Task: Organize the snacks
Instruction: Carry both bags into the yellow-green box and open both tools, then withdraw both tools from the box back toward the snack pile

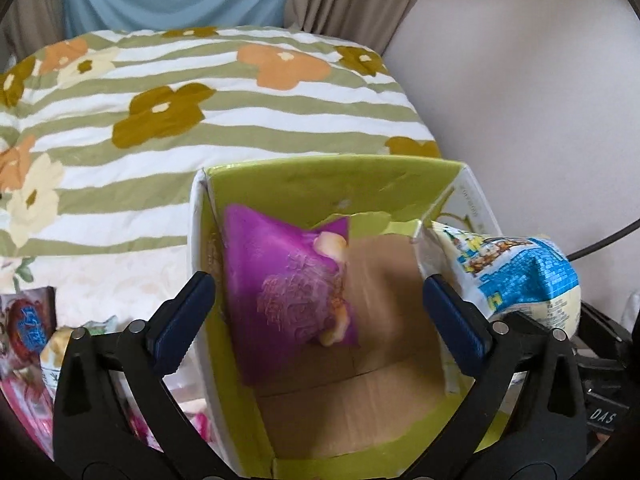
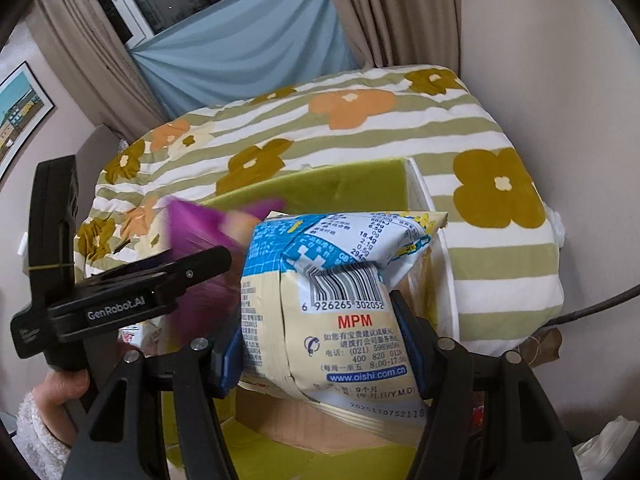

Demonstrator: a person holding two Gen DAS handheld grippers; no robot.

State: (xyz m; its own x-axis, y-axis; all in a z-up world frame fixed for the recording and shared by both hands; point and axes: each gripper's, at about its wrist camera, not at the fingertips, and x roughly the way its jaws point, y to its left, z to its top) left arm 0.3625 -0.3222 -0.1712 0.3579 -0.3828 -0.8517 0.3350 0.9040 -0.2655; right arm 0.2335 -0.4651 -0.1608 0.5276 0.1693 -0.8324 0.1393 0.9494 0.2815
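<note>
A green-lined cardboard box (image 1: pixel 320 184) stands open on the bed. A purple snack bag (image 1: pixel 292 292) is inside it against the left wall, blurred as if falling. My left gripper (image 1: pixel 320 320) is open above the box, fingers spread to either side, holding nothing. My right gripper (image 2: pixel 320 344) is shut on a cream and blue snack bag (image 2: pixel 340 320) with a barcode, held over the box's right side; this bag also shows in the left wrist view (image 1: pixel 516 276). The purple bag (image 2: pixel 196 240) and the left gripper body (image 2: pixel 120 304) show in the right wrist view. The box (image 2: pixel 352 180) lies beneath.
A flowered, green-striped quilt (image 1: pixel 200 120) covers the bed behind the box. Several loose snack packets (image 1: pixel 28 328) lie at the lower left. Curtains (image 2: pixel 400 12) and a wall stand behind. A black cable (image 1: pixel 608 236) runs at the right.
</note>
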